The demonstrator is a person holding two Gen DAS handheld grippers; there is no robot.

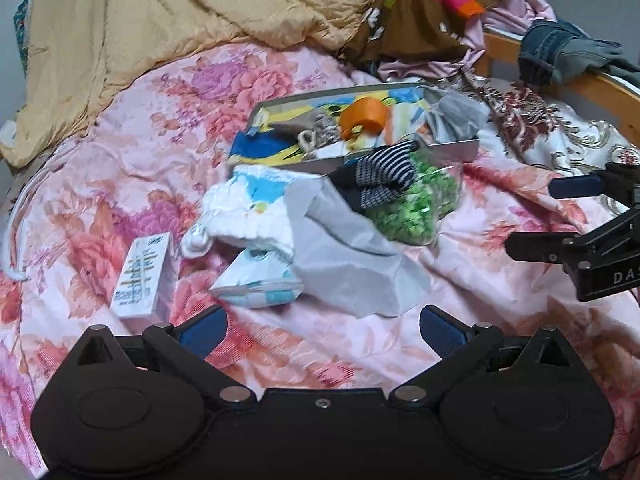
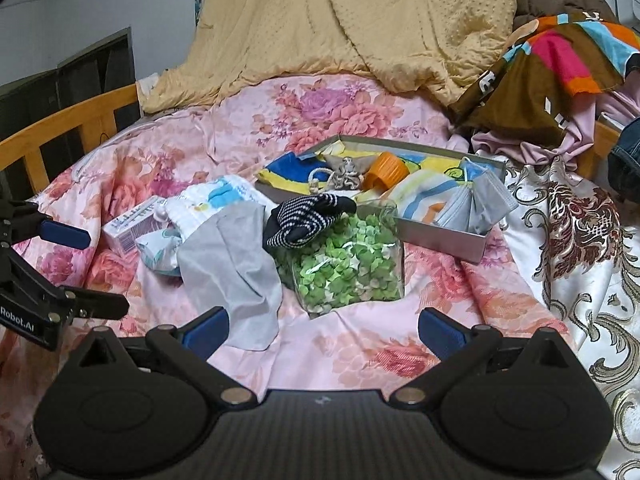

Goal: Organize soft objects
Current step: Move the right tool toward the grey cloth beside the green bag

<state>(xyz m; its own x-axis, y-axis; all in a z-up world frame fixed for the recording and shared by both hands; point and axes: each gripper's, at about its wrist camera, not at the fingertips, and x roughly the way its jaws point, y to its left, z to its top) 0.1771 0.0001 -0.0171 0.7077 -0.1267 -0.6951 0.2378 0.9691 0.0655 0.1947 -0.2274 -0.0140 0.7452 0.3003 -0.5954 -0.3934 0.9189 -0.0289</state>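
Left hand-held gripper (image 1: 323, 330): we are holding it above the floral bedspread (image 1: 120, 184), its blue-padded jaws spread wide, gripping nothing.
Right hand-held gripper (image 2: 323, 330): we are keeping its jaws wide apart too, nothing between them; in the left wrist view it is showing at 3 o'clock.
Grey cloth (image 2: 234, 268): it is lying crumpled just ahead of the right gripper, toward 11 o'clock, touching the bag.
Bag of green pieces (image 2: 352, 268): a clear bag, sitting at 12 o'clock from the right gripper, against the tray's near wall.
Striped sock (image 2: 308, 216): dark with white stripes, resting on top of the bag.
Grey tray (image 2: 448, 240): beyond the bag; it is holding a grey face mask (image 2: 476, 204), an orange plastic piece (image 2: 386, 174) and colourful cloth.
White and blue padded item (image 1: 248, 208): lying at 11 o'clock of the left gripper, beside the grey cloth.
Small carton (image 1: 140, 276): at 10 o'clock, near the left gripper.
Yellow blanket (image 2: 352, 20): heaped at the far end of the bed.
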